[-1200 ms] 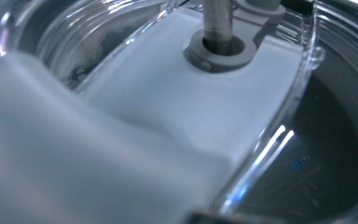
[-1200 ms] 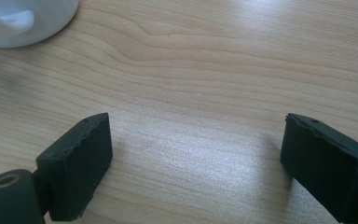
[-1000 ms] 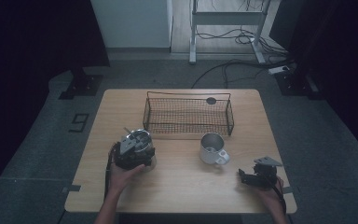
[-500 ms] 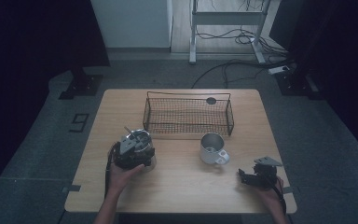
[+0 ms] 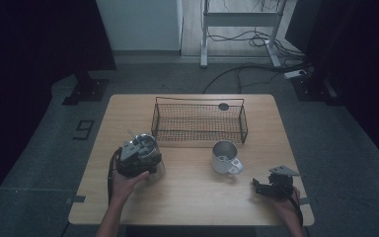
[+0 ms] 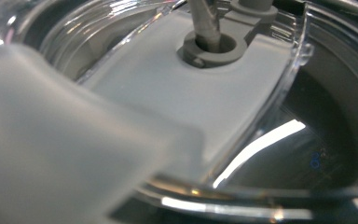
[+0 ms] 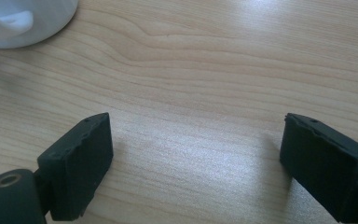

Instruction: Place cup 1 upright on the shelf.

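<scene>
My left gripper [image 5: 139, 154] is held over a clear round container [image 5: 149, 142] at the table's front left, with a thin stick [image 5: 132, 135] rising from it. In the left gripper view the container's clear rim [image 6: 304, 56] is very close, spanned by a pale grey lid piece [image 6: 205, 102] with a grey stick [image 6: 206, 23] through its hole. A blurred pale shape [image 6: 51, 140] covers the lower left, and the jaws are hidden. My right gripper [image 5: 262, 187] [image 7: 196, 163] rests low at the front right, open over bare wood.
A white mug [image 5: 224, 157] [image 7: 18, 21] stands mid-table, left of the right gripper. A black wire basket [image 5: 200, 129] sits behind it, with a dark round spot [image 5: 223, 106] on the table at its far side. Cables lie on the floor beyond.
</scene>
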Tool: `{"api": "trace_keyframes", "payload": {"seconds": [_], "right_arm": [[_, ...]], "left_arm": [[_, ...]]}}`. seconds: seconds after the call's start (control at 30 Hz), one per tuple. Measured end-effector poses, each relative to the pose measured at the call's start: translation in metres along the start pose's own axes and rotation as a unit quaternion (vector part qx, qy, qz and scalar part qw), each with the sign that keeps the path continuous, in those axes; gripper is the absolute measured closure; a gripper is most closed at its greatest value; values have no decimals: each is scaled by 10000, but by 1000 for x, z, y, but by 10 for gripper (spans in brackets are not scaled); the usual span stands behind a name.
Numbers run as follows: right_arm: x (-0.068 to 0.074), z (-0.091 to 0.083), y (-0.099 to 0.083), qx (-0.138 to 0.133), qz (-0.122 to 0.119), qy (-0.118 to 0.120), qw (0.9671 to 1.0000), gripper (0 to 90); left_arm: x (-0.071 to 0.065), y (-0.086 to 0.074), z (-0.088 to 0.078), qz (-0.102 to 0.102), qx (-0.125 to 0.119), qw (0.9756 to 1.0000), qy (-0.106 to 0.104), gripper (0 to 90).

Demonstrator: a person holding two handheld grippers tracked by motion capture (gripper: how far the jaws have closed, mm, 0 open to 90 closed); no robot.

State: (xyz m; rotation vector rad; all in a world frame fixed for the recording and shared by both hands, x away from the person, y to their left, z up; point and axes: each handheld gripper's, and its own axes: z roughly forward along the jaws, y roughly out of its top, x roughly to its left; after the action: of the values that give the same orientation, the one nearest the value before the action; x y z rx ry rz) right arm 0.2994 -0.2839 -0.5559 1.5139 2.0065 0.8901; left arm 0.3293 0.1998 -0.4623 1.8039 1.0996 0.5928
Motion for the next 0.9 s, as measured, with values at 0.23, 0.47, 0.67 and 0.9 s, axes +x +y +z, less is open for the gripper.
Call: {"api": "trace_keyframes", "payload": {"seconds": [0.23,0.47,0.67,0.9], "right_arm": [[0,0,0,-3,6,-9,10000,98],[-1,-1,0,-35,55,-48,10000,125],[-1,-1,0,-35,56,-52,10000,126],[-1,-1,0,-35,61,-60,10000,126]], "left_arm": [[1,11,-1,37,10,10000,4,40],[-1,19,3,84,40,10000,18,40],[-4,28,2,84,37,10000,-18,40],[-10,37,1,157,22,9998,-87,40]]}}
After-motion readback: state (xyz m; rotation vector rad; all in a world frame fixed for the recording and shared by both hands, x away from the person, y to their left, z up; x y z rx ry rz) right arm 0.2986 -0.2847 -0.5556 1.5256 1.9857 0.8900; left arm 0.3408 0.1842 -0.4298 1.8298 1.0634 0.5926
